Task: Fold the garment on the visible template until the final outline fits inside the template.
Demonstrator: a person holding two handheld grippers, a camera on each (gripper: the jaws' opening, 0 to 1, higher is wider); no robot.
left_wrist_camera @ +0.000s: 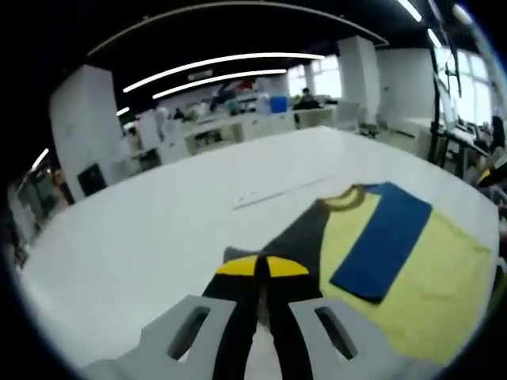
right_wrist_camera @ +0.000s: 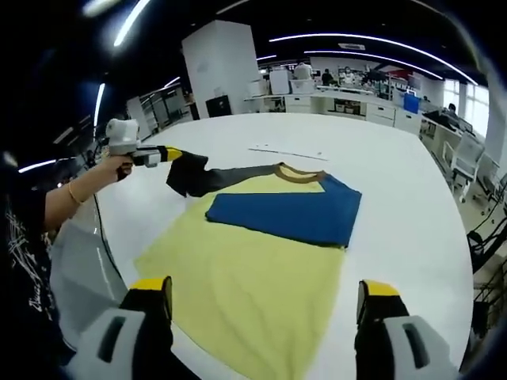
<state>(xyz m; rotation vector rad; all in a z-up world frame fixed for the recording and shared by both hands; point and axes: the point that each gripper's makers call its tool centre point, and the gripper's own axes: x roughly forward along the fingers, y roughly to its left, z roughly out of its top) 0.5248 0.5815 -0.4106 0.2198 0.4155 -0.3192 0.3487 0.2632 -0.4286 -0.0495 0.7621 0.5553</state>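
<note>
A yellow T-shirt (right_wrist_camera: 253,273) lies flat on the white table (right_wrist_camera: 400,186), its collar (right_wrist_camera: 299,175) pointing away. Its blue sleeve (right_wrist_camera: 289,210) is folded across the chest. The dark grey sleeve (right_wrist_camera: 214,176) is pulled out sideways and lifted, with the left gripper (right_wrist_camera: 173,154) shut on its end. In the left gripper view the shut yellow-tipped left gripper (left_wrist_camera: 261,267) pinches that grey sleeve (left_wrist_camera: 299,231), with the blue sleeve (left_wrist_camera: 384,237) and yellow body (left_wrist_camera: 440,289) to the right. My right gripper (right_wrist_camera: 265,289) hangs open above the shirt's hem, holding nothing.
A thin line of marks (right_wrist_camera: 289,152) lies on the table beyond the collar. A person's forearm (right_wrist_camera: 75,199) holds the left gripper at the table's left edge. Office desks and chairs (right_wrist_camera: 467,162) stand past the far and right edges.
</note>
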